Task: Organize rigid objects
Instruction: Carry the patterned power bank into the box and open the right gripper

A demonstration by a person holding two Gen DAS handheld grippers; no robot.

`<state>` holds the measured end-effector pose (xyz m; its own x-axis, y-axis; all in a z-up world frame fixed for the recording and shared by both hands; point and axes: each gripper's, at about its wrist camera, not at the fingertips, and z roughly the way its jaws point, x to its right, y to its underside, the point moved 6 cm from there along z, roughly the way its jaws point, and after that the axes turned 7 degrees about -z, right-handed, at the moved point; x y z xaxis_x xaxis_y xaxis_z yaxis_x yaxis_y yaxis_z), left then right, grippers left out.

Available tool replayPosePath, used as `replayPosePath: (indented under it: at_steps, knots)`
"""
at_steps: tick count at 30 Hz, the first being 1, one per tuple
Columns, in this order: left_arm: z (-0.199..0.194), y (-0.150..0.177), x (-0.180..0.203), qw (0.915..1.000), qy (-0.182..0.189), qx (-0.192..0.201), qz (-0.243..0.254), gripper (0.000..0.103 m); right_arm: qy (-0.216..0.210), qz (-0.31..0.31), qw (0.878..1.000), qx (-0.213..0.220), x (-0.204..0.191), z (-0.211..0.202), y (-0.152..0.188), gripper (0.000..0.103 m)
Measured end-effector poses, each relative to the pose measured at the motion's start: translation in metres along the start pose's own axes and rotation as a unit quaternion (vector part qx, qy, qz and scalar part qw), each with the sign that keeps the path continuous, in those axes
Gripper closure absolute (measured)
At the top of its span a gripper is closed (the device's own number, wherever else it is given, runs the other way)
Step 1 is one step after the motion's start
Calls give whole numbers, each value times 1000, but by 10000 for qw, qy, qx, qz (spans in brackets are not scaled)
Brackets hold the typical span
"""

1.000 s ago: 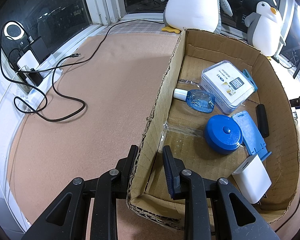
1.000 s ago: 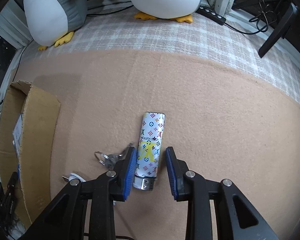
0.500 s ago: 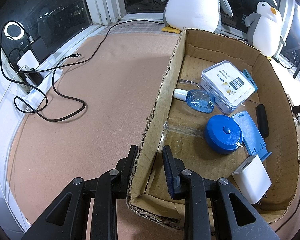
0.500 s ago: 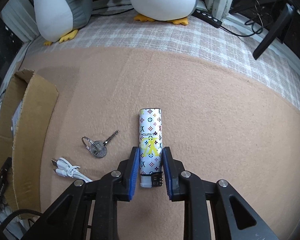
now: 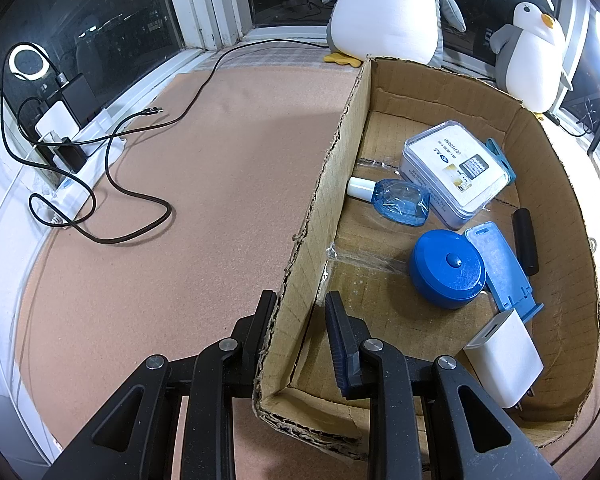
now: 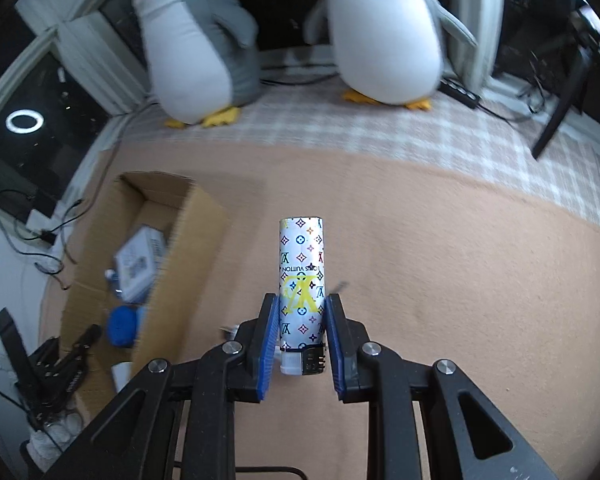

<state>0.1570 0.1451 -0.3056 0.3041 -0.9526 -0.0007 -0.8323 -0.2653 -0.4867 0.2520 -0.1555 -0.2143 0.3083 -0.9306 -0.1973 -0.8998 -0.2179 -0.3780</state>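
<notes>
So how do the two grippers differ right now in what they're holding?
The left gripper is shut on the cardboard box wall, pinning the box on the mat. The right gripper is shut on the patterned lighter, which is held clear of the mat and juts out past the fingertips. Both have blue-padded jaws clamped on something.

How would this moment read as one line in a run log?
left hand-held gripper: shut on cardboard box wall | right hand-held gripper: shut on patterned lighter, off carpet

dark night windows (image 5: 100, 20) in white frames, a ring light's reflection (image 5: 27, 62) in the glass, tan carpet (image 5: 160, 200), checked blanket (image 6: 440, 136).
</notes>
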Motion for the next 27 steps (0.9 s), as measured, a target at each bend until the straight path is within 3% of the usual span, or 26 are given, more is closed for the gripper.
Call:
replayPosePath:
  at_steps: [12,20,27]
  knots:
    - [0,0,-1,10000,12,2,-6,77,-851,-1077,9904,-170,-133,12,-7,82]
    - [0,0,-1,10000,12,4,-8,77,-891,-1645,9809,-524,-174,38,13,82]
    - [0,0,-1,10000,10,5,-8,77,-815,-1722,9793,-677,-178,54,21,82]
